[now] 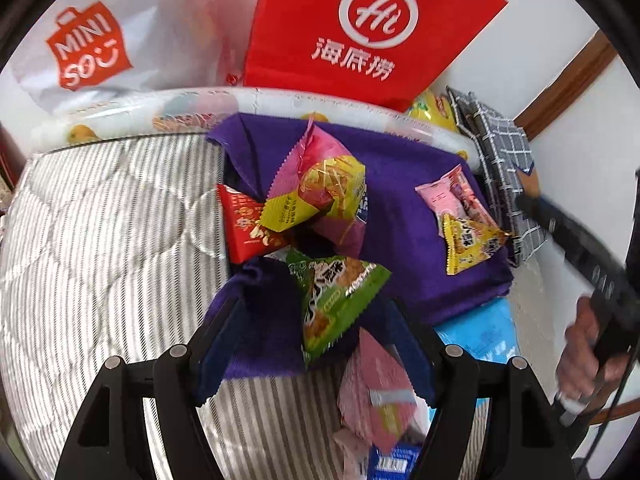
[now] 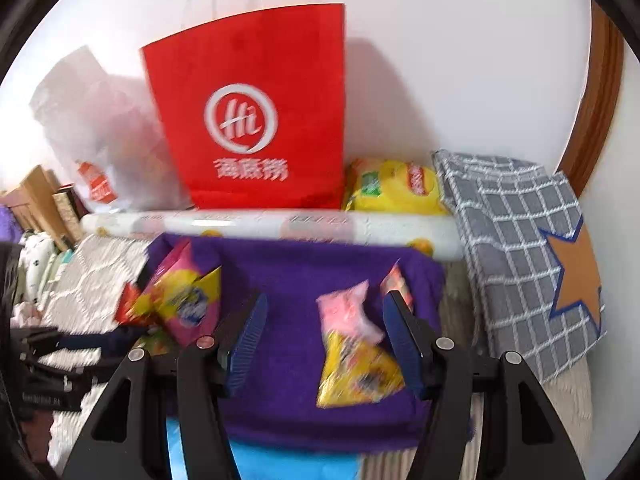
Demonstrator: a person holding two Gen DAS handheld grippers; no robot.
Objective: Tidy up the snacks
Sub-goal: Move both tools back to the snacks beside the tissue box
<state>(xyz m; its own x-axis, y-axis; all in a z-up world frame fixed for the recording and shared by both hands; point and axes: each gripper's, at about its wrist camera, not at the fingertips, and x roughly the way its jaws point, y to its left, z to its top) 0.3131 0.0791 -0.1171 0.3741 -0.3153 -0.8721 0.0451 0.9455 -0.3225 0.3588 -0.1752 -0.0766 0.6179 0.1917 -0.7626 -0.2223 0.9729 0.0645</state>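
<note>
1. Green snack packet [image 1: 336,304]: lies on the purple cloth [image 1: 404,216], long axis running from upper left to lower right in the left wrist view, one corner pointing right.
2. Left tongs [image 1: 316,344]: jaws apart, nothing clamped. The green packet sits between the blue pads, touching neither that I can tell.
3. Pile beyond it: a pink-and-yellow packet [image 1: 328,192] tilted up on end, a red packet [image 1: 248,224] just beside it on the left.
4. Yellow packet [image 2: 356,372]: flat on the cloth, narrow end pointing away from the camera, a pink packet [image 2: 348,312] overlapping its far end.
5. Right tongs [image 2: 324,340]: jaws apart, empty. The yellow and pink packets lie between the pads, nearer the right one; blur hides any contact.
6. Containers: red paper bag [image 2: 256,112] upright against the wall, white plastic bag [image 1: 92,48] beside it; contents of both hidden.
7. Cloth lies on a striped bed cover [image 1: 104,240].
</note>
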